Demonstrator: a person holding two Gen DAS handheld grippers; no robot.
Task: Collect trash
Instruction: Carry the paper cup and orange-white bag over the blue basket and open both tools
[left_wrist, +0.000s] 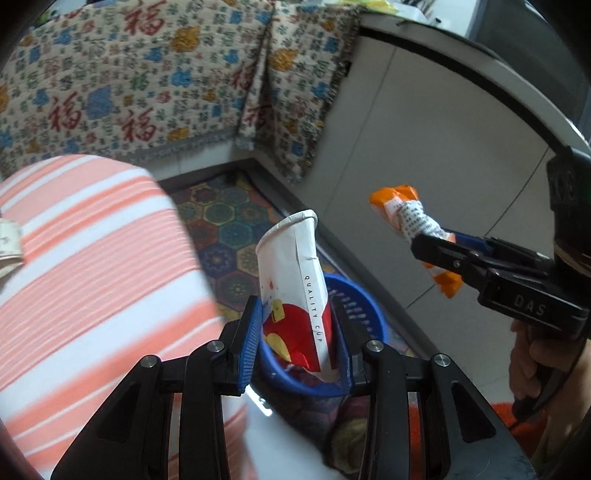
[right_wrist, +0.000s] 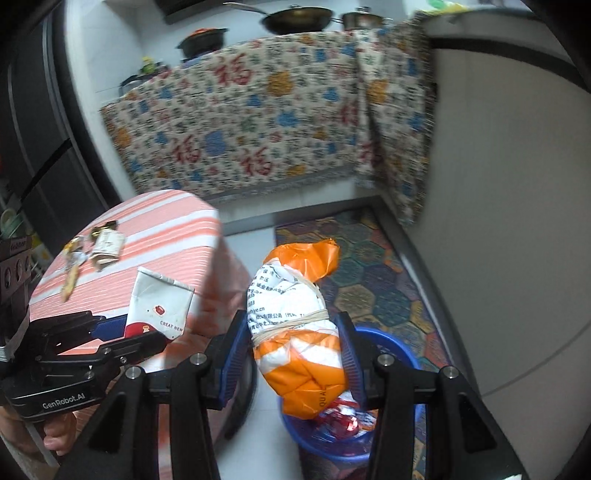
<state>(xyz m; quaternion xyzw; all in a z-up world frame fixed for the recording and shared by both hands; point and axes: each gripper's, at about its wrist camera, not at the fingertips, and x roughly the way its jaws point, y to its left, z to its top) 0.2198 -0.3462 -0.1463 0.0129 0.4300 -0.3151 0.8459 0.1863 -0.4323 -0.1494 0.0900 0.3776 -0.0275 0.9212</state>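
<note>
My left gripper (left_wrist: 297, 325) is shut on a crushed white and red paper cup (left_wrist: 295, 280), held upright above a blue plastic basket (left_wrist: 364, 308) on the floor. My right gripper (right_wrist: 293, 350) is shut on an orange and white wrapped packet (right_wrist: 295, 321) tied with rubber bands, also over the blue basket (right_wrist: 399, 354), which holds red and white wrappers. In the left wrist view the right gripper (left_wrist: 424, 240) is at the right with the packet (left_wrist: 406, 214). In the right wrist view the left gripper (right_wrist: 144, 336) is at the left with the cup (right_wrist: 159, 306).
A table with an orange-striped cloth (right_wrist: 155, 236) stands left of the basket, with small bits of litter (right_wrist: 103, 243) on it. A patterned mat (right_wrist: 362, 280) lies under the basket. A floral cloth (left_wrist: 129, 81) hangs along the counter behind, pots (right_wrist: 295, 16) above.
</note>
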